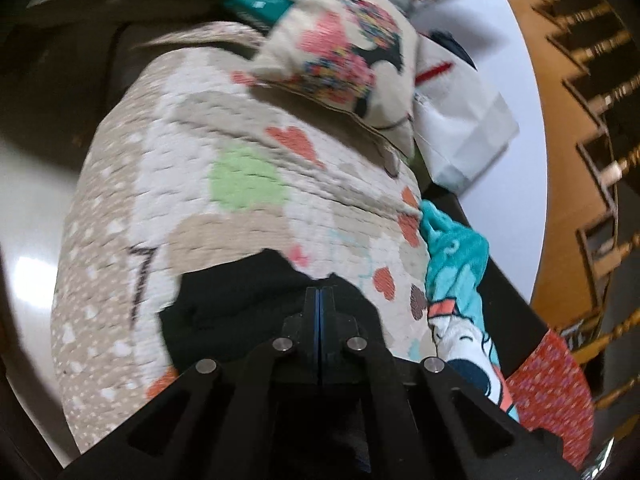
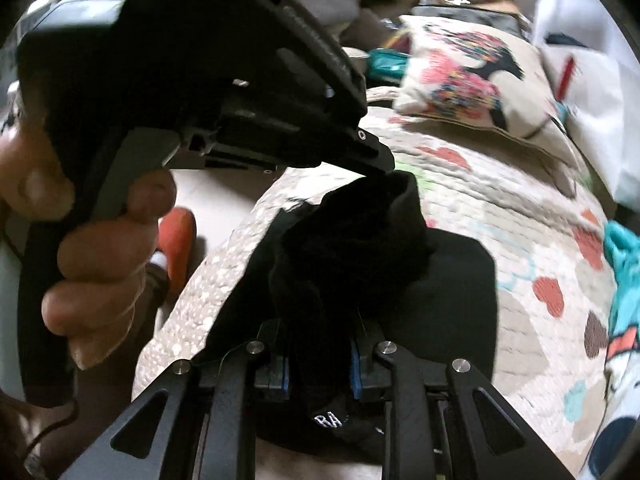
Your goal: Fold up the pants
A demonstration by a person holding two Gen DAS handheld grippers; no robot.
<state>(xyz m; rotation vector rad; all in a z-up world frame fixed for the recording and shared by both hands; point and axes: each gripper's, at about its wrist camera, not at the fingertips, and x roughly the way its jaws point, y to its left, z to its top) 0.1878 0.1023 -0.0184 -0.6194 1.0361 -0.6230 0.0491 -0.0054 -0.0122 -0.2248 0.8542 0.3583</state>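
Note:
The black pants (image 2: 352, 248) lie bunched on a quilted bedspread (image 1: 224, 128) with hearts. In the right wrist view my right gripper (image 2: 320, 360) is shut on a thick fold of the black pants, which rises between its blue-padded fingers. The left gripper (image 2: 380, 160) shows in that view from outside, held by a hand, its tip touching the top edge of the raised fabric. In the left wrist view my left gripper (image 1: 320, 300) has its jaws pressed together over the black pants (image 1: 224, 304); whether cloth is pinched between them is hidden.
A patterned cushion (image 1: 340, 48) lies at the far end of the bed. A teal printed garment (image 1: 456, 264) lies along the bed's right edge. A white bag (image 1: 464, 128) sits beside the cushion. A wooden stair railing (image 1: 592, 120) is at the right.

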